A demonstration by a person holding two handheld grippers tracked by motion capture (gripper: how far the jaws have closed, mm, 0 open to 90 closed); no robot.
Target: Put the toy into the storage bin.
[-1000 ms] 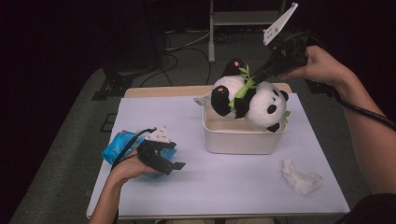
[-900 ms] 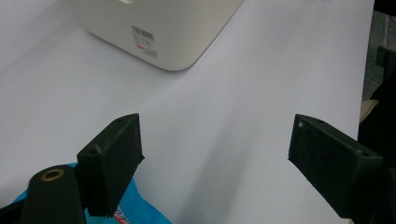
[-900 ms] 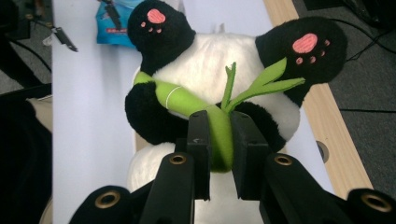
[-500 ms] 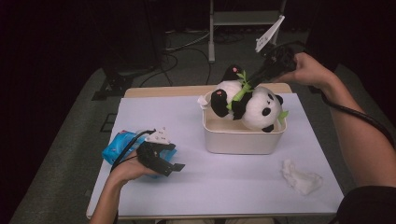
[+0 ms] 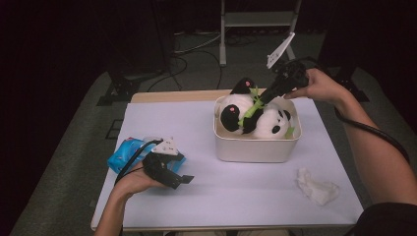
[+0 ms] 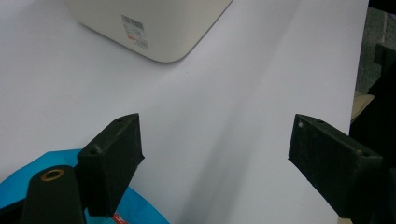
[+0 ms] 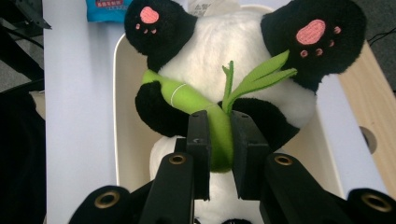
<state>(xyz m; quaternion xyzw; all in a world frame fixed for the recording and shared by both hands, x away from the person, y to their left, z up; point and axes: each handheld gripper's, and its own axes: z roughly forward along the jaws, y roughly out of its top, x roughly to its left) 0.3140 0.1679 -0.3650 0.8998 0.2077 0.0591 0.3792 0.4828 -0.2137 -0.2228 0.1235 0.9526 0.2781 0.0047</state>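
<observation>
Here the white-covered table has bare room across its front and middle. The smooth cream bin holds the plush panda. The right gripper pinches its green felt bamboo, as its own view shows. The left gripper rests wide, holding nothing, over a blue packet.

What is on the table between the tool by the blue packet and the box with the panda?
Nothing. In the high view, only bare white table lies between the left tool and the cream box holding the panda.
</observation>
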